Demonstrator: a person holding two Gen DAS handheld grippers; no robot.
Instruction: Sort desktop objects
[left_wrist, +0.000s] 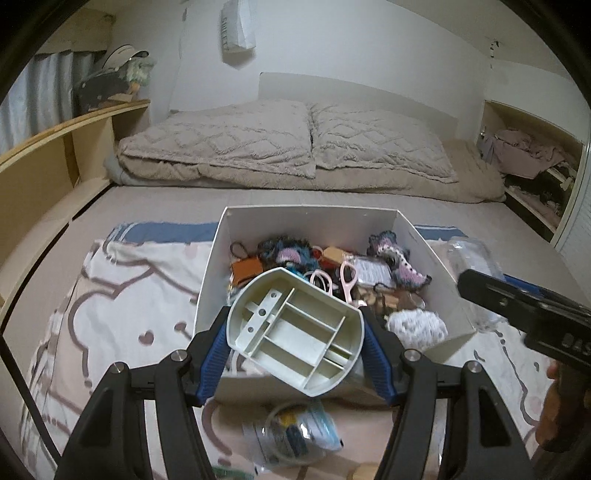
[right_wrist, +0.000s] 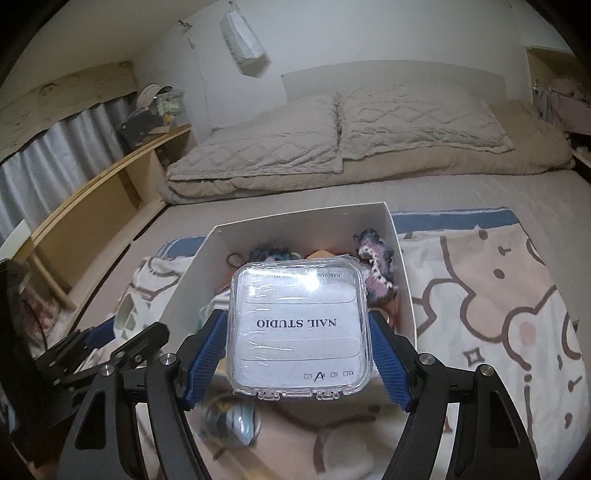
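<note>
Tray (left_wrist: 295, 332) between left gripper's (left_wrist: 295, 354) jaws

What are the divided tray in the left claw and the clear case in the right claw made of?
Cream divided tray: apparently rigid moulded plastic, matte, with thin ribs. Clear square case labelled NAIL STUDIO: probably hard transparent plastic, glossy, with glare, hinge tabs and a wrinkled film wrap.
</note>
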